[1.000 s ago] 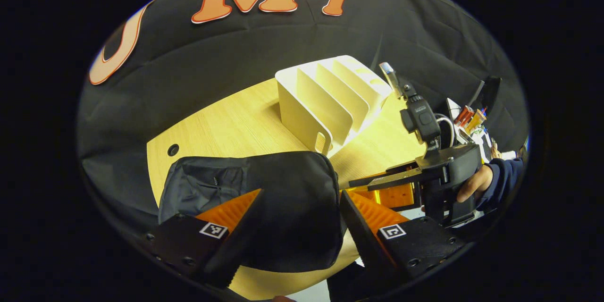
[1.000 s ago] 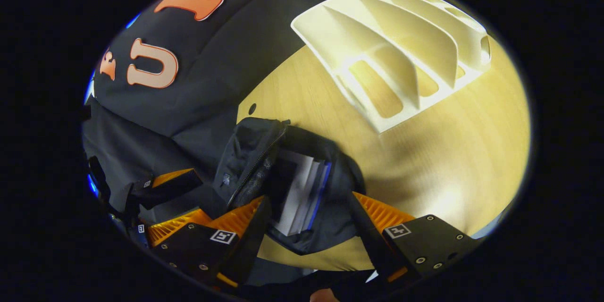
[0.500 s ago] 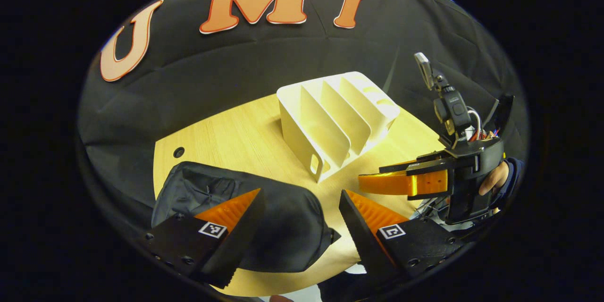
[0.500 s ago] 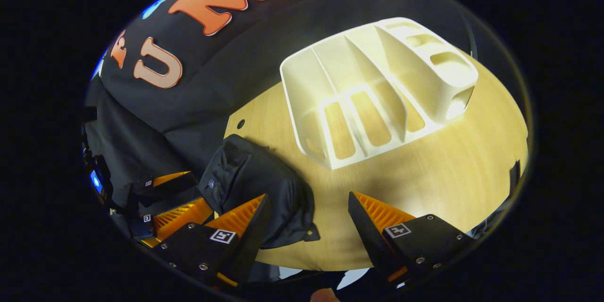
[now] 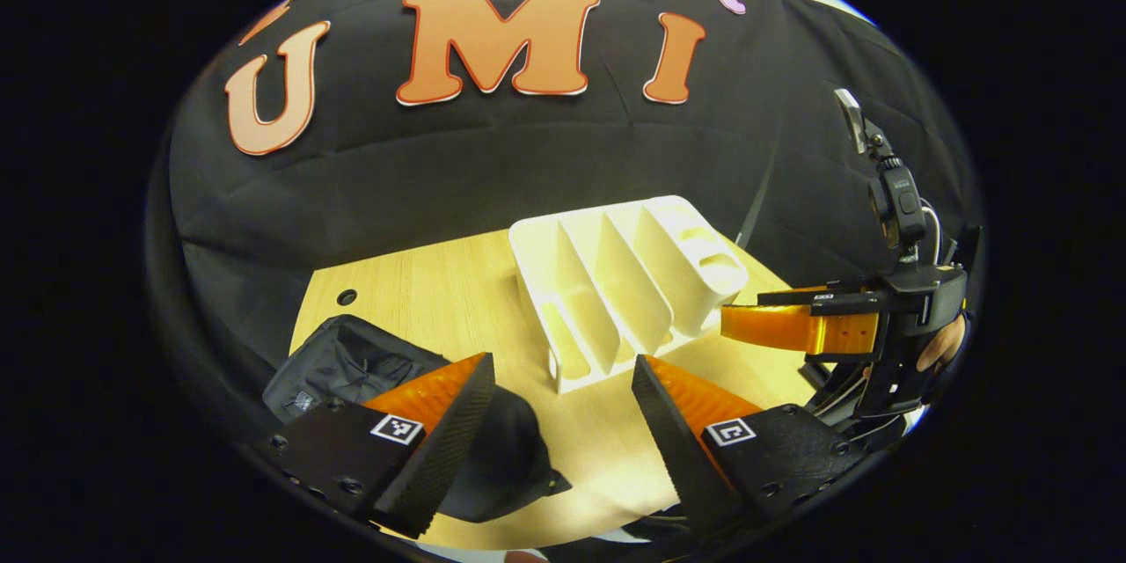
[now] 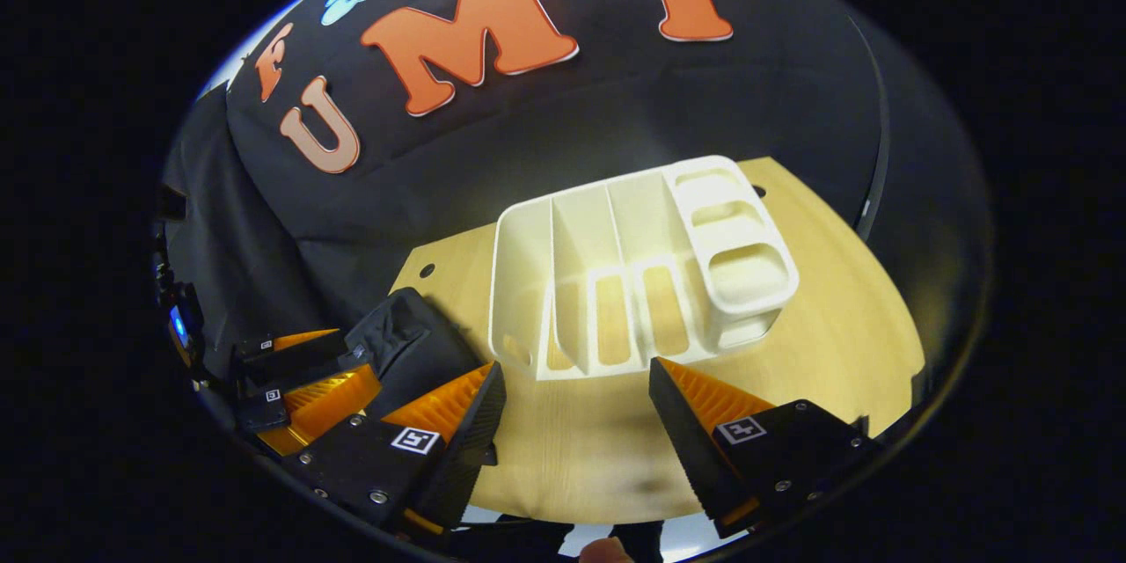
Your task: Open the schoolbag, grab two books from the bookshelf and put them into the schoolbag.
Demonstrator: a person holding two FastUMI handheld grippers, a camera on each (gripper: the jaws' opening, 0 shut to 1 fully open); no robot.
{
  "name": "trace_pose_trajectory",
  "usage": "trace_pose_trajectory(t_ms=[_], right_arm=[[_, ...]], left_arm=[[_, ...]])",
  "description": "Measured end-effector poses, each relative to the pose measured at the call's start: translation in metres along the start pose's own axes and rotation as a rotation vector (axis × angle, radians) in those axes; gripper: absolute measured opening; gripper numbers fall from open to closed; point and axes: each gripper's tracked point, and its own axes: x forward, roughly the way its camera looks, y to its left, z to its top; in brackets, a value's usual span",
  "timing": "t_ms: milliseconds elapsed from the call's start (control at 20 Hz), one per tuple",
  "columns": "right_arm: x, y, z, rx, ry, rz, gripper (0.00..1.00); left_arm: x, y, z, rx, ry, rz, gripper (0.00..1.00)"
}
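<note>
The black schoolbag [image 5: 347, 361] lies on the wooden table's front left, partly behind my left gripper's near finger; it is also at the lower left in the right gripper view [image 6: 406, 341]. The white bookshelf [image 5: 616, 281] stands mid-table with nothing in its slots [image 6: 633, 273]. My left gripper [image 5: 560, 361] hangs open over the table in front of the shelf, holding nothing. My right gripper [image 6: 576, 365] is open too, facing the shelf's front. In the left gripper view the right gripper [image 5: 805, 325] hovers at the right, level with the shelf. The left gripper [image 6: 308, 378] is beside the bag.
The wooden table [image 5: 440, 281] has a small round hole [image 5: 347, 296] near its back left corner. A hand [image 5: 937, 343] holds the right gripper at the far right. Black cloth walls close in behind and beside the table [image 6: 836, 325].
Both grippers have drawn back and up from the schoolbag. The bag's opening with the books inside, seen a second ago in the right gripper view, is out of sight now. The shelf looks more upright.
</note>
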Motion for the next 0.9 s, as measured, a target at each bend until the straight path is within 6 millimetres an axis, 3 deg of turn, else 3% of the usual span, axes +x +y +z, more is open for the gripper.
trace_pose_trajectory(t_ms=[200,400,550,750,900], right_arm=[[-0.031,-0.013,0.035,-0.073,-0.114,0.007,0.98],[-0.07,-0.026,0.085,-0.17,-0.298,-0.01,0.98],[-0.092,-0.024,0.119,-0.218,-0.434,-0.009,0.98],[-0.112,-0.022,0.133,-0.236,-0.537,0.012,0.98],[-0.123,-0.016,0.137,-0.236,-0.601,0.068,0.97]], left_arm=[[-0.015,-0.021,0.032,-0.004,-0.113,0.068,1.0],[-0.04,-0.038,0.069,-0.025,-0.289,0.146,1.0],[-0.059,-0.051,0.096,-0.049,-0.409,0.19,1.0],[-0.082,-0.056,0.119,-0.039,-0.529,0.249,1.0],[-0.098,-0.06,0.124,-0.049,-0.627,0.298,1.0]])
